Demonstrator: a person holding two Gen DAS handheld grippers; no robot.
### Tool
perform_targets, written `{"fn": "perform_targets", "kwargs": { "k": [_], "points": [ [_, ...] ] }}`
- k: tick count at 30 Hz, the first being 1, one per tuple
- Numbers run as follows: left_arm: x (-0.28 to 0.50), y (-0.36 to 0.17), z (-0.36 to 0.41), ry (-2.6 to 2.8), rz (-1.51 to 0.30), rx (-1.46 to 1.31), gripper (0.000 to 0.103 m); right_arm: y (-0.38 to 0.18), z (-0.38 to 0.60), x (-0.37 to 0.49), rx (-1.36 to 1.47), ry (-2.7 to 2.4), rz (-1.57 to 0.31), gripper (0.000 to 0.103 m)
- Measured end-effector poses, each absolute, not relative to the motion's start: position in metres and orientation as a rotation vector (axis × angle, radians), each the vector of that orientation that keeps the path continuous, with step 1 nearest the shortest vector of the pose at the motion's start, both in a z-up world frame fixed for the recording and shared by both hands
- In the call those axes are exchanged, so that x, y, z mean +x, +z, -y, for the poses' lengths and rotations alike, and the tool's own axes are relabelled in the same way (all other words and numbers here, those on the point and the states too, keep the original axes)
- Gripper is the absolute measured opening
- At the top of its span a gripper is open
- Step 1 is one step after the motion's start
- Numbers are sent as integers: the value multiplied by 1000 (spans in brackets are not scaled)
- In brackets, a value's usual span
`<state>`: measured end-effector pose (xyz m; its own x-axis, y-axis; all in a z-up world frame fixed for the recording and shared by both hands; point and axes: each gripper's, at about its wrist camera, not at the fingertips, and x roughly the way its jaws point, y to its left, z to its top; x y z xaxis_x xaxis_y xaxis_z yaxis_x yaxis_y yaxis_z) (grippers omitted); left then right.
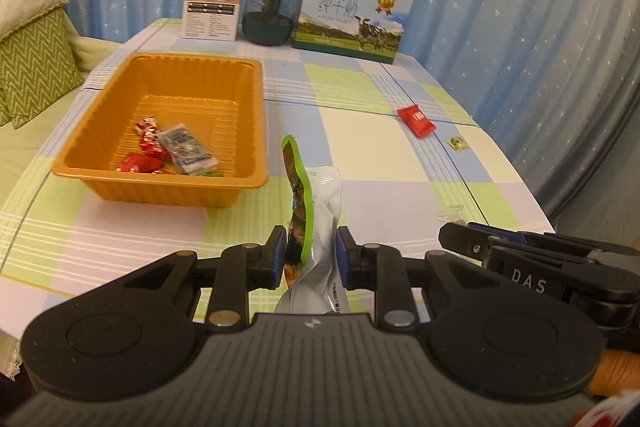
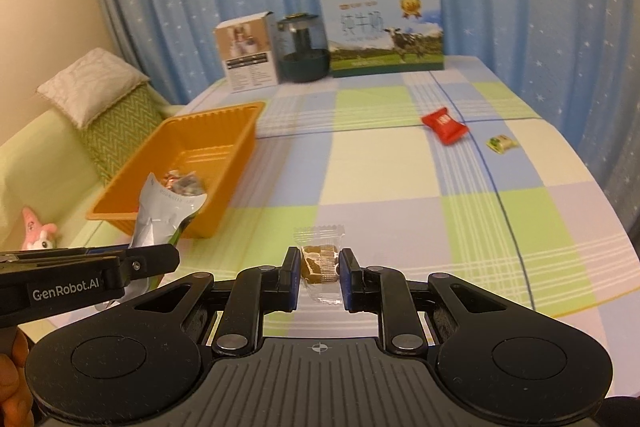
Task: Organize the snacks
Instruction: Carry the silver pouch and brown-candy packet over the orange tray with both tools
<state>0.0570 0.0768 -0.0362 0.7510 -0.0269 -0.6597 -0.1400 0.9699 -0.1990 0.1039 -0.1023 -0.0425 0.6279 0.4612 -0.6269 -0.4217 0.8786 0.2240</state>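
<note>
Silver and green foil stands up between my left gripper's (image 1: 312,251) blue pads: a snack pouch (image 1: 316,227), pinched near its lower half, its top rising clear above the fingertips and its bottom hanging behind them. My right gripper (image 2: 320,267) is clamped on a small clear-wrapped biscuit (image 2: 320,263), which sits squarely between the pads with its crimped edge poking out in front. Both are held above the checked tablecloth (image 2: 400,187). The orange tray (image 1: 160,131) lies ahead and to the left of the pouch, with a few wrapped sweets in it. A red packet (image 2: 444,125) and a small green-and-yellow sweet (image 2: 500,143) lie well apart from both grippers, on the right.
</note>
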Motion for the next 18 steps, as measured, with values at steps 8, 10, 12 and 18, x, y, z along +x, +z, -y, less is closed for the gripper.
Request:
{"fn": "perform_targets", "kwargs": {
  "k": [8, 10, 12, 18],
  "points": [
    [53, -28, -97, 100, -696, -263, 23, -39, 84, 104, 35, 546, -729, 21],
    [53, -25, -103, 110, -687, -264, 23, -37, 79, 105, 32, 555, -726, 21],
    [53, -22, -111, 118, -682, -264, 23, -35, 73, 107, 30, 569, -725, 21],
    [59, -12, -137, 155, -659, -256, 23, -27, 45, 115, 0, 625, -706, 21]
  ]
}}
